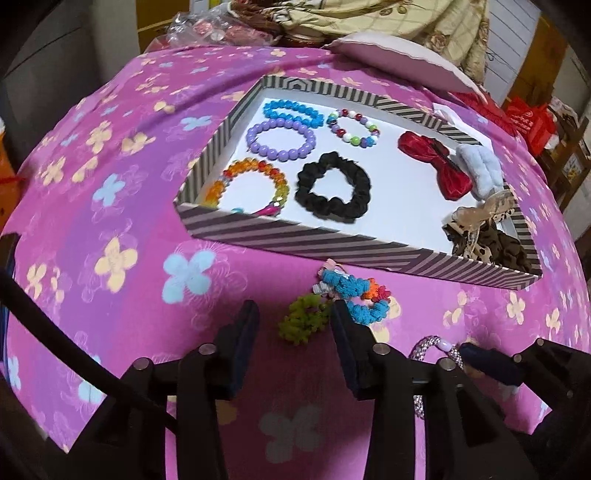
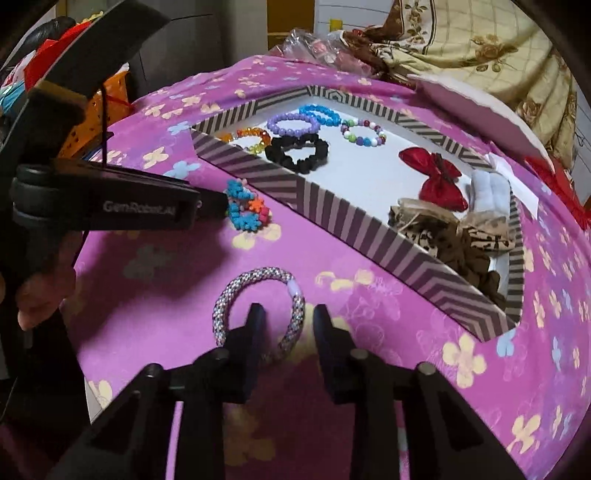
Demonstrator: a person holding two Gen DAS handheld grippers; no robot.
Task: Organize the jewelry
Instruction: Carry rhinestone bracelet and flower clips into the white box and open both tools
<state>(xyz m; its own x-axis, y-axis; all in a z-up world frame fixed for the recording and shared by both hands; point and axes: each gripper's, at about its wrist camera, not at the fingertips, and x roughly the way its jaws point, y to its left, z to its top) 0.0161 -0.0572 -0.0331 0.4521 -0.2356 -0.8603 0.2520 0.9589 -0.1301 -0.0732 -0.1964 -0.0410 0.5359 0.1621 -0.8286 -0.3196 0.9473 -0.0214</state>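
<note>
A striped box tray [image 1: 295, 236] [image 2: 354, 229] holds bead bracelets, a black scrunchie [image 1: 332, 188] [image 2: 297, 151], a red bow [image 1: 436, 162] [image 2: 437, 179] and other hair pieces. On the pink cloth in front lie a green scrunchie [image 1: 303, 319] and a blue-and-orange scrunchie bundle [image 1: 354, 295] [image 2: 245, 208]. My left gripper [image 1: 295, 325] [image 2: 221, 203] is open around the green scrunchie. My right gripper [image 2: 288, 325] is open, one finger inside a silver beaded bracelet [image 2: 258, 306] [image 1: 439, 349], the other outside its right side.
A pink flowered cloth [image 1: 110, 184] [image 2: 443, 350] covers the table. A pink-white lid [image 1: 399, 55] [image 2: 476, 99], a floral blanket [image 2: 480, 44] and a plastic bag [image 1: 199, 26] lie behind the tray. Red bags [image 1: 528, 122] stand at the far right.
</note>
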